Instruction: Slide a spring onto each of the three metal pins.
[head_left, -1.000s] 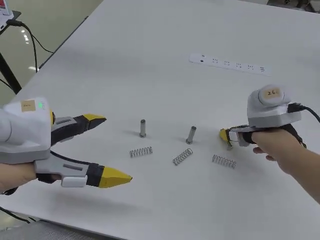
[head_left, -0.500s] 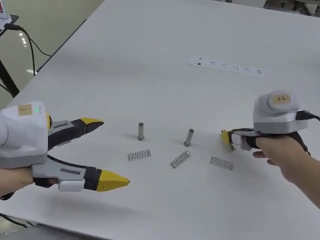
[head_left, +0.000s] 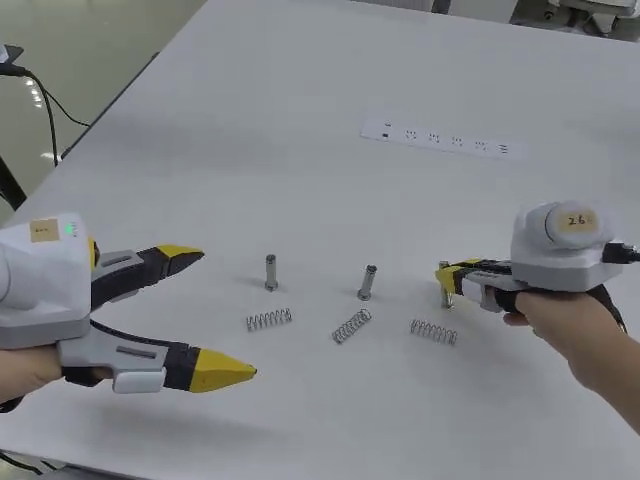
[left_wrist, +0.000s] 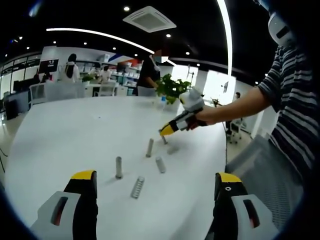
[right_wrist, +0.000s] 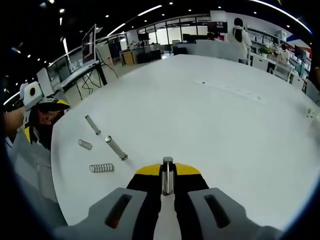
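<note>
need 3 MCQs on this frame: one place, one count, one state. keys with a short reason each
1. Where is the power strip?
A. On the table, on the far side of the pins from the person
B. Between the springs and the person
C. Under the left gripper

2. How many springs lie on the table?
A. Two
B. Three
C. Four

3. What state is the right gripper in?
A. Open and empty
B. Shut on a pin
C. Shut on a spring

Key:
1. A: in the head view the strip lies farther up the table than the two free-standing pins.
2. B: three springs lie in a row near the pins, none on a pin yet.
3. B: the right gripper view shows the held pin clamped between its jaws.
</note>
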